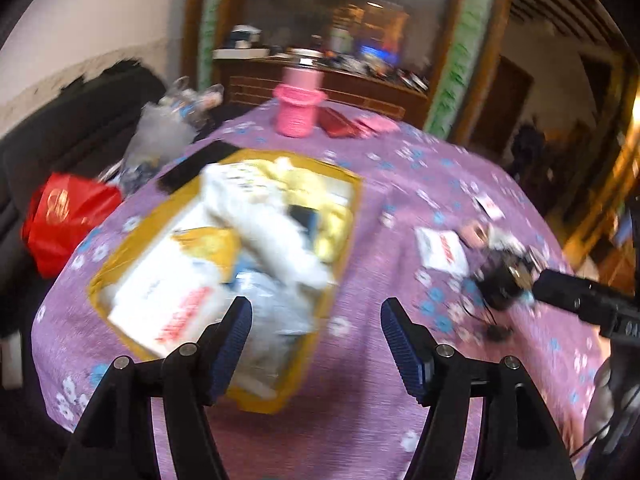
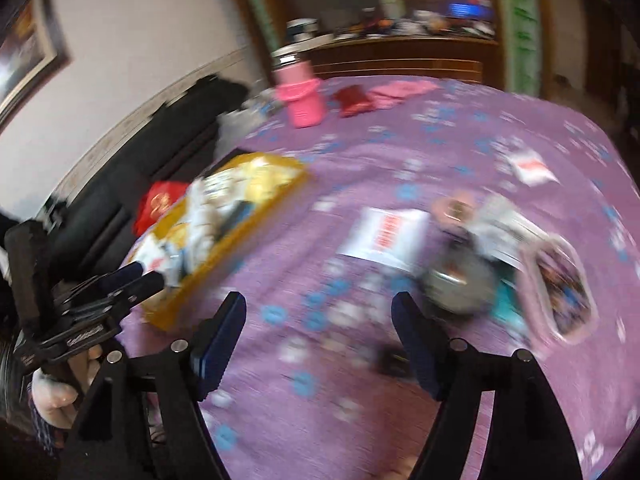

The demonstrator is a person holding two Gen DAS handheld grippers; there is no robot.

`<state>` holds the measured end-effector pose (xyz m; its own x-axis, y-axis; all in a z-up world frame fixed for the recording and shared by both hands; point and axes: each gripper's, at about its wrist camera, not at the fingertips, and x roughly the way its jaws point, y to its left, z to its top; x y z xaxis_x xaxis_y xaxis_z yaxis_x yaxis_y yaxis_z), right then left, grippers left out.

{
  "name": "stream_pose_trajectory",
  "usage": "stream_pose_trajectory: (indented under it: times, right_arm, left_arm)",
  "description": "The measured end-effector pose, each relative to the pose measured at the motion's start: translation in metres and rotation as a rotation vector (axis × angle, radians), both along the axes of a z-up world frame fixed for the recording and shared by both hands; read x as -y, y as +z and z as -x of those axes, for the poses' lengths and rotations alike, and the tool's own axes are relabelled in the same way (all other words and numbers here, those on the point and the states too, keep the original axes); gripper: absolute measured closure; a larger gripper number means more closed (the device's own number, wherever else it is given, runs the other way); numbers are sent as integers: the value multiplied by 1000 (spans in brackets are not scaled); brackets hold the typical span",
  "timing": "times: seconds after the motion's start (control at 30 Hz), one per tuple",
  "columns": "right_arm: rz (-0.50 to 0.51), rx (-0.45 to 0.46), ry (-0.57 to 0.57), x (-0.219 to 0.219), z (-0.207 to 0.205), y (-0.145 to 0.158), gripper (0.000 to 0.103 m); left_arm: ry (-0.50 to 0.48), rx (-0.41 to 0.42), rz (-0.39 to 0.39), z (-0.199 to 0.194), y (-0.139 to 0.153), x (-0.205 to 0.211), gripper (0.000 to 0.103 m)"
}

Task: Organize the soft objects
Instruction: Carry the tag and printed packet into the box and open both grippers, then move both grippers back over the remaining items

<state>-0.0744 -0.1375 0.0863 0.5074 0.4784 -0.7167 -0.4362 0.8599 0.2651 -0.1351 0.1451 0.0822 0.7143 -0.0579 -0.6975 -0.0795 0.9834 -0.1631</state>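
Observation:
A yellow box [image 1: 256, 402] on the purple flowered tablecloth [image 1: 400, 184] is heaped with white and yellow soft packs [image 1: 264, 220]. My left gripper [image 1: 318, 320] hangs open over the box's near right corner, nothing between its pads. Its tips [image 2: 148, 274] show at the box's near end [image 2: 224, 260] in the right wrist view. My right gripper [image 2: 320, 320] is open over bare cloth, empty. A white packet with red print [image 2: 386, 236] lies ahead of it, beside a blurred pile of small items [image 2: 460, 280] and a pink-rimmed pouch [image 2: 564, 280]. The right gripper's tip [image 1: 538, 286] nears that pile [image 1: 500, 280].
A pink bottle in a pink holder [image 1: 298, 108], a red pouch [image 2: 354, 100] and pink cloth [image 2: 400, 90] sit at the table's far edge. Another white packet [image 2: 530, 168] lies far right. A red bag [image 1: 68, 216] and clear plastic bag [image 1: 160, 132] rest on the black sofa left.

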Motion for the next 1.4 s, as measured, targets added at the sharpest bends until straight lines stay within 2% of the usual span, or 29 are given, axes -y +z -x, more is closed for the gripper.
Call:
stream_pose_trajectory:
  times: [0.17,0.27,0.4,0.63,0.97,1.13,1.3,1.4]
  right_arm:
    - [-22,-13,-133,67,3,-13,28]
    - [-30,-11,-185,92,3,-18,28]
    - [-47,-16,-239,122,2,-24,28]
    - [-58,-14,-280,149,3,-28,28]
    - [-54,-13,-303,164,-1,-29,28]
    - [-58,-32,-312,168,-6,-36,28]
    - [-45,-46,-355,176,-23,-35,28]
    - [-66,-57,-382,179,-47,-31,28]
  left_arm:
    - [-67,-22,-97,-4,2,42,33]
    - [-86,-26,-160,-6,3,63,33]
    - [-106,-38,-200,-11,2,80,33]
    - [-133,-57,-274,-17,-2,108,33]
    - [-152,-81,-301,-21,-10,123,33]
    - [-170,-106,-271,-24,-16,123,33]
    - [-221,-172,-49,-34,-25,109,33]
    - [-227,-172,8,-38,-26,106,33]
